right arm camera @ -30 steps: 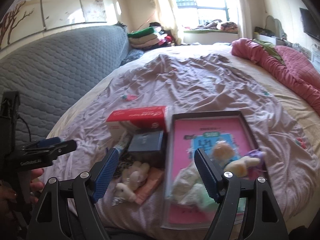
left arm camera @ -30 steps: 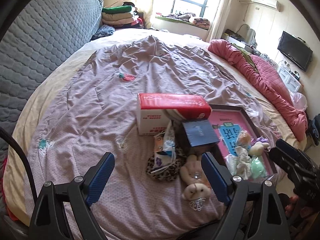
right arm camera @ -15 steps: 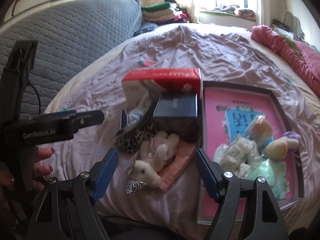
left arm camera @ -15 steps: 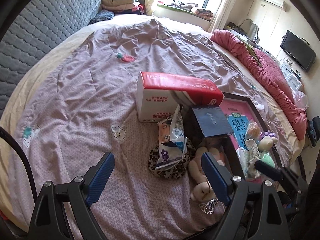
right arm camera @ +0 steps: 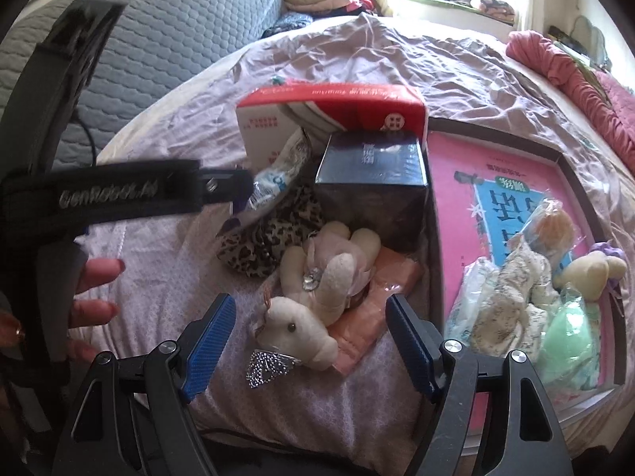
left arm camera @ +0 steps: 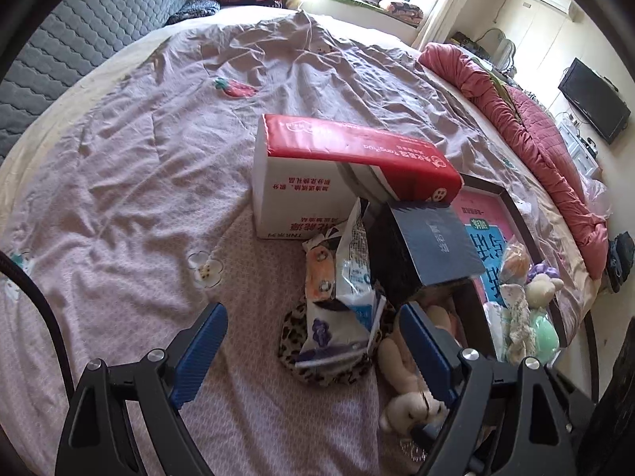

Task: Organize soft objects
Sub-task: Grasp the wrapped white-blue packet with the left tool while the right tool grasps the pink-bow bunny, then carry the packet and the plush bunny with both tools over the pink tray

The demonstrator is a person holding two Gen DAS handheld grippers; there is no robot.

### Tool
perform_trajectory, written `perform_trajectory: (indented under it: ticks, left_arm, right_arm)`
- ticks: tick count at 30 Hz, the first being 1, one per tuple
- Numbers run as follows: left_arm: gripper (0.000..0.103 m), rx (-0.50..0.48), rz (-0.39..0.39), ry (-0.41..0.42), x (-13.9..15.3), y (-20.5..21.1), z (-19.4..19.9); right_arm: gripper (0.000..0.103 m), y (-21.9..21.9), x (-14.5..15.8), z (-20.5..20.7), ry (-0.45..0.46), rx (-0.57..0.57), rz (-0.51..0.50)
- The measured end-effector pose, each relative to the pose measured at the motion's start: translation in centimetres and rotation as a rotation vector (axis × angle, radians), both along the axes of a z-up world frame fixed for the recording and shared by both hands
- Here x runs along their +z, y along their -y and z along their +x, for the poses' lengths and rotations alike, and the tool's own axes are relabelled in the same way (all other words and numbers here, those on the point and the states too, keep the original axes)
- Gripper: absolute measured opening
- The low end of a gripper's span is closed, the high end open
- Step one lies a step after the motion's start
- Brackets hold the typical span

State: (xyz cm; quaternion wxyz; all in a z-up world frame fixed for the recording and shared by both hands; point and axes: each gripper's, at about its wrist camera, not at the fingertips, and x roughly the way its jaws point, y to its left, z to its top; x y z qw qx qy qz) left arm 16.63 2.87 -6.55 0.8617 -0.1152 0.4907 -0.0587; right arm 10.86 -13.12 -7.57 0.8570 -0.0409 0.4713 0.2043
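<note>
Hovering released, the right gripper [right arm camera: 309, 341] frames the plush rabbit [right arm camera: 317, 301] between its fingers; closing comes next, while the left gripper [left arm camera: 313, 353] waits spread.

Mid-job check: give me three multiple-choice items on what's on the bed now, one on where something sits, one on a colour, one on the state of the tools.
1. Where is the cream plush toy?
A. In the tray
B. On the bedspread, left of the tray
C. On top of the tissue box

2. What colour is the top of the tissue box?
A. Red
B. Green
C. Yellow

3. How are the two tools?
A. Both shut on toys
B. Left open, right shut on the dark box
C. Both open and empty

Answers:
1 B: the toy lies on a peach cloth on the bedspread, outside the tray rim.
2 A: its top face is red above white sides.
3 C: the left tool and right tool both show blue pads spread wide, pressing on nothing.
</note>
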Motion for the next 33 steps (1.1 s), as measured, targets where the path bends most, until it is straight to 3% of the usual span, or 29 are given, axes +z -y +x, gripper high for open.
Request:
perform_trajectory:
  ticks: [9,13,19,25,28,33]
  left_arm:
    - [0.088,0.004,-0.022,-0.066,-2.1,0.3,2.4]
    - [0.086,0.012,-0.048,-0.078,-2.7,-0.3,3.0]
    - [0.078,0.006,-0.081,-0.092,-3.4,-0.5,3.8]
    - [0.063,-0.021,-0.105,-0.106,-3.9,0.0,4.2]
    - [0.045,-0.041,-0.128,-0.118,-4.3,0.1,4.2]
    - [0.042,-0.052,-0.140,-0.081,-3.5,0.0,3.7]
  right_arm:
    - [0.079,-1.5,-1.8,1.3,-0.036,0.022,-0.055]
    - [0.064,-1.5,-2.4,2.1,-0.056,0.018,-0.058]
    - [0.054,-2.2,-2.8,2.2,-0.039,0.049,-0.106]
    - [0.045,-1.9,-2.7,2.2,-0.039,0.078,-0.075]
    - [0.043,-1.0,-2.5,2.4,-0.045,0.072,-0.025]
    - [0.039,-0.1,-2.2,2.4,-0.055,0.057,0.041]
